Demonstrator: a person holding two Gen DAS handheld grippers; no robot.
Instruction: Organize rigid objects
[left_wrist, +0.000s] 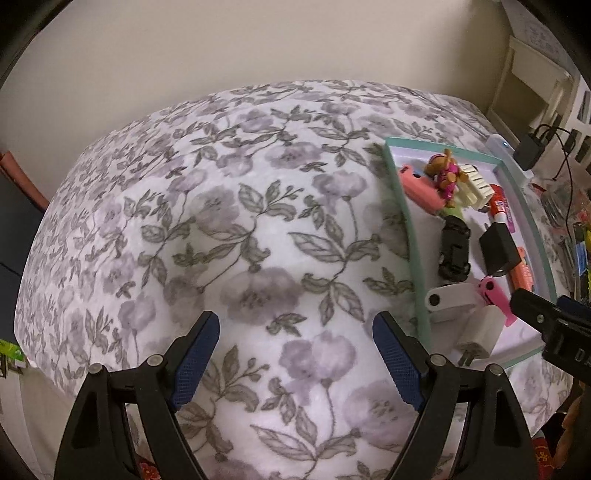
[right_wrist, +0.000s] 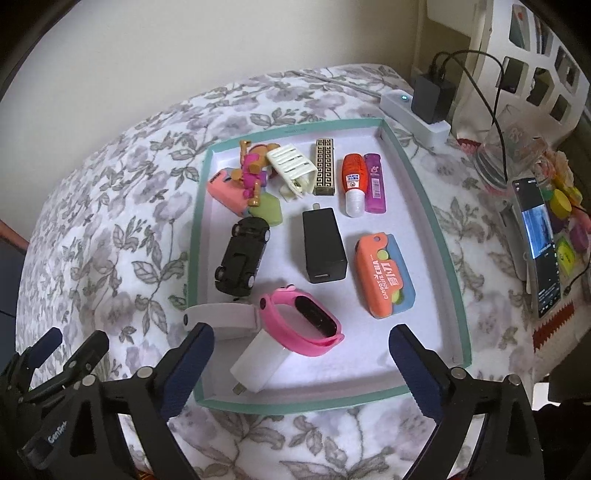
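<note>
The blue ribbed fingertips (right_wrist: 192, 365) of the right gripper (right_wrist: 301, 363) are standing wide apart over the near end of the shallow teal-rimmed cardboard tray (right_wrist: 424, 206), gripping nothing; the white plastic wall charger (right_wrist: 260, 363) and the glossy pink rubber watch band (right_wrist: 301, 321) are lying just ahead of and between them, untouched. The left gripper (left_wrist: 295, 356) is likewise gaping, its textured blue pads (left_wrist: 195, 363) hovering over bare floral fleece blanket (left_wrist: 221, 221) well to the left of the tray, with nothing between them.

The sorting is looking close to finished (that is a judgement, not a certainty): no loose item is showing on the blanket around the tray, and everything rigid is sitting inside it. In there are lying a black toy car (right_wrist: 242, 256), a matte black boxy power adapter (right_wrist: 324, 244), an orange-and-blue rubbery case (right_wrist: 384, 275), a brass-coloured patterned lighter (right_wrist: 325, 166), an orange-capped tube (right_wrist: 352, 182) beside a purple one (right_wrist: 375, 182), a slatted cream plastic clip (right_wrist: 291, 166), a pink-dressed figurine (right_wrist: 253, 168) leaning on a salmon-pink case (right_wrist: 223, 194), and a white band (right_wrist: 221, 317). What is possibly remaining is tidying, since the near-end pieces are overlapping.
</note>
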